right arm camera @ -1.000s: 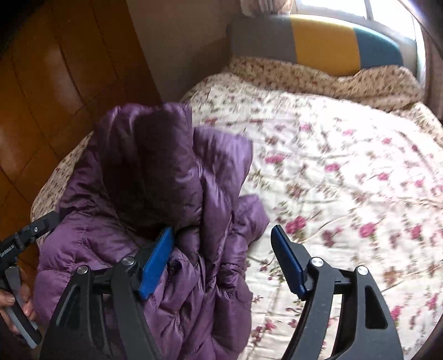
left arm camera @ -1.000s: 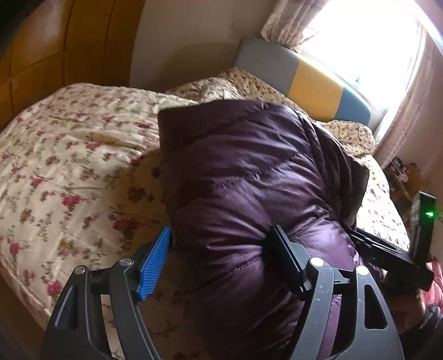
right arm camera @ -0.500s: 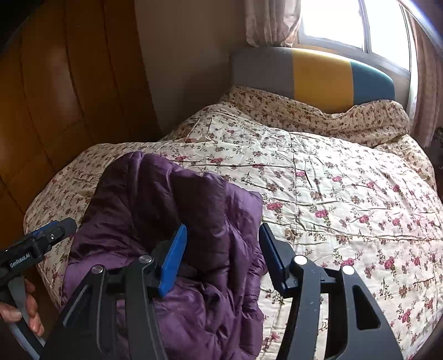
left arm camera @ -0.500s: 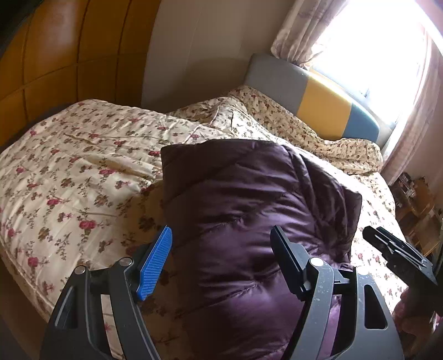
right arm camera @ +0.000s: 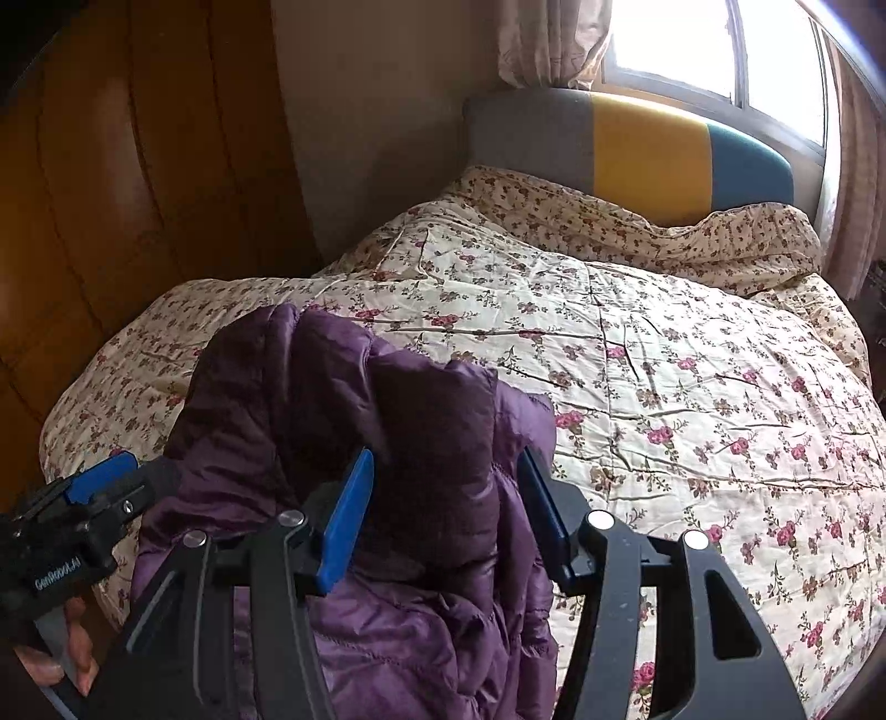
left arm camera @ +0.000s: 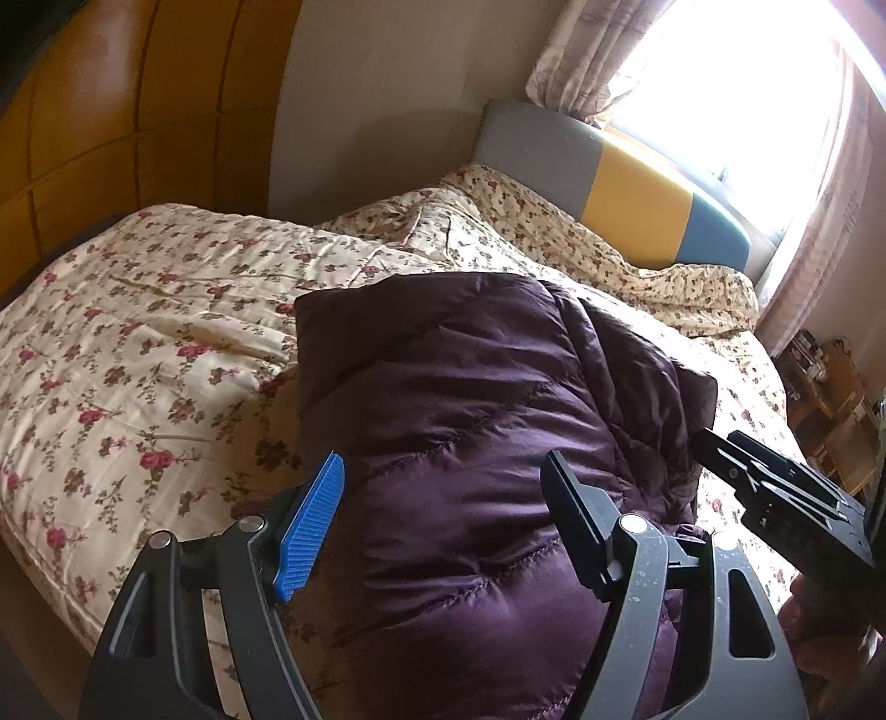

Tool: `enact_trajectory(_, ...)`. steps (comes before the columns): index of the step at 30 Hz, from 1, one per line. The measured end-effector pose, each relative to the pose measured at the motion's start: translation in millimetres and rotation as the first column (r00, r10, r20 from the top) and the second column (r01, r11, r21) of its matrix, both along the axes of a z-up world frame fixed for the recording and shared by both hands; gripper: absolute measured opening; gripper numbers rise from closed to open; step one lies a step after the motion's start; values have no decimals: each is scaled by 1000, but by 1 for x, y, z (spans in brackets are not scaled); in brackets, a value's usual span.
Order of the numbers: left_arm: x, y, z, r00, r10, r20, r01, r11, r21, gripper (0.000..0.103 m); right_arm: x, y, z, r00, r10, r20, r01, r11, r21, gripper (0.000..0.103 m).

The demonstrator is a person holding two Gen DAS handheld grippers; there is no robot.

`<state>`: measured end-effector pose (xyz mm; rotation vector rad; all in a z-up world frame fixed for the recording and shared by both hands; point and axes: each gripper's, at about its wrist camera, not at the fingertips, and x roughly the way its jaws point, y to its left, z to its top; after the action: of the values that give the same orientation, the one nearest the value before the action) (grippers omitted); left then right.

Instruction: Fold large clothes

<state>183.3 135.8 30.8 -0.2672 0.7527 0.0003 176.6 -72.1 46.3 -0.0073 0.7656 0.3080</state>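
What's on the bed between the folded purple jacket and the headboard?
Only the floral quilt, bunched up just below the headboard. Nothing else lies on that stretch beyond the purple jacket. The right wrist view shows it best.

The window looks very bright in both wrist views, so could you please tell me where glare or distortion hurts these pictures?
Left wrist view: the window is blown out to white, washing out the curtain beside it, while the purple down jacket stays dark but sharp. Right wrist view: the window glares less, and the wooden wardrobe lies in shadow. Both views: fisheye bending curves the headboard and darkens the corners.
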Motion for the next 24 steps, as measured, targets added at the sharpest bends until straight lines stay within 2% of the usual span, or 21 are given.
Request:
enact_trajectory(9, 17, -8, 1, 999, -42, -7, 42, 999, 5, 73, 21, 4, -4, 999, -43, -24, 42, 999, -19, 53)
enact_trajectory(20, 39, -15, -19, 993, -105, -47, 106, 994, 14, 73, 40, 1, -63, 983, -77, -167, 63, 994, -84, 53)
enact_trajectory(24, 47, -20, -29, 989, -134, -64, 136, 990, 23, 73, 44, -1, -80, 981, -70, -181, 56, 995, -81, 54)
